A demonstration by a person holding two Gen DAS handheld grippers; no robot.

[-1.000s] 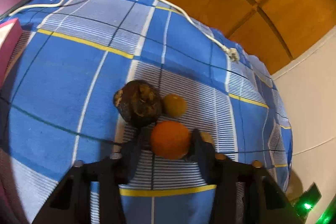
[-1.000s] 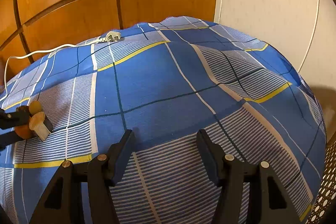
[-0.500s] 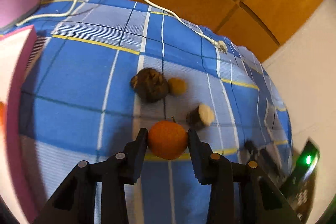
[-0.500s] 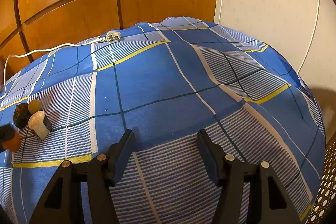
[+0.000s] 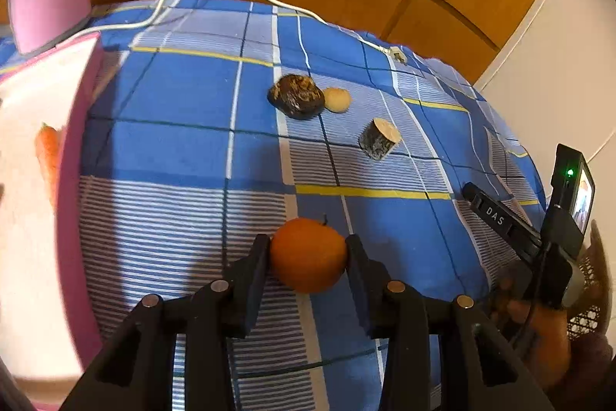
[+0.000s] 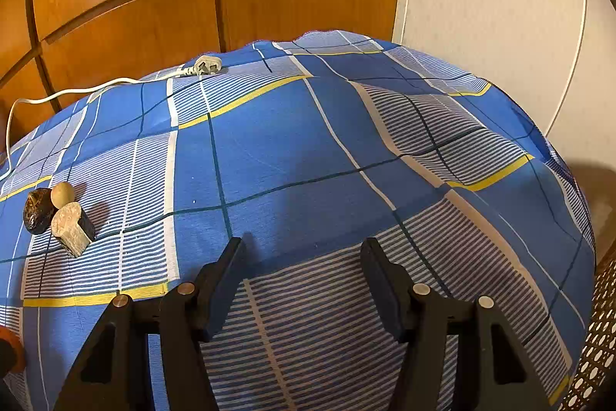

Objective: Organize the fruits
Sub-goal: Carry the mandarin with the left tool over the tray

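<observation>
My left gripper (image 5: 308, 249) is shut on an orange fruit (image 5: 307, 259), held above the blue checked cloth (image 5: 173, 141). Farther out on the cloth lie a dark wrinkled fruit (image 5: 295, 96), a small tan round fruit (image 5: 337, 99) touching it, and a cut stub with a pale face (image 5: 379, 138). A pink-rimmed white tray (image 5: 77, 103) at the left holds a carrot (image 5: 48, 151). My right gripper (image 6: 304, 260) stands open over bare cloth, nothing between its fingers; the same three pieces lie at its far left: dark fruit (image 6: 37, 210), tan fruit (image 6: 62, 194), stub (image 6: 71, 227).
A white cable with a plug (image 5: 396, 53) runs across the far side of the cloth, plug (image 6: 206, 66) near the wooden panels. A white wall stands to the right. The right-hand gripper body (image 5: 539, 230) and a woven basket edge (image 5: 589, 295) show at the left view's right edge.
My left gripper has carried the orange fruit away from the other pieces, toward the near left; the pink tray with the carrot has come into view. The right gripper has stayed still.
</observation>
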